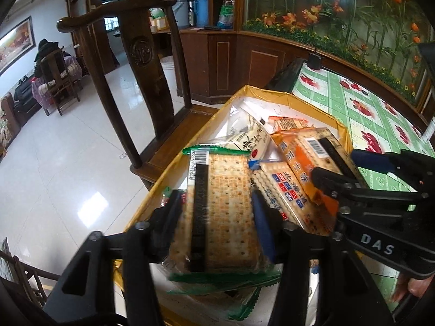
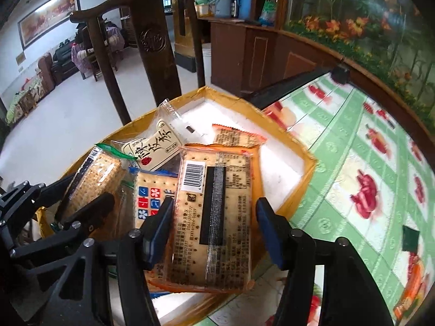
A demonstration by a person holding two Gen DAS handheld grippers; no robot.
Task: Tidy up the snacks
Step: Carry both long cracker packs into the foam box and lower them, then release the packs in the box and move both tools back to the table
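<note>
Left gripper [image 1: 217, 217]: nearest the lens, our jaws straddle the green-edged cracker pack [image 1: 217, 203] at the near left edge of the tray [image 1: 168, 187]; both pads look to sit against its long sides, though the contact on the left is blurred.
Green-edged cracker pack: lying seam-up along the tray's left edge, overhanging the near edge a little; we judge it wants setting flat and square to that edge before we let go.
Blue-print cracker pack [image 2: 152, 190]: between the other two packs, partly under the orange one; we should not drag it when either neighbour shifts.
Orange cracker pack [image 2: 214, 217]: barcode up, near the tray's near right corner, resting on its neighbours.
Right gripper [image 2: 214, 231]: jaws spread, the left pad just beside the orange pack, the right pad standing clear of it, so nothing is gripped.
Far snacks: the white pouch [image 2: 160, 141] and an orange wrapper [image 2: 236, 135] lie toward the far edge.
Advice: we lower gently, keep the packs parallel, and withdraw straight back so the pads do not snag the crimped ends.
</note>
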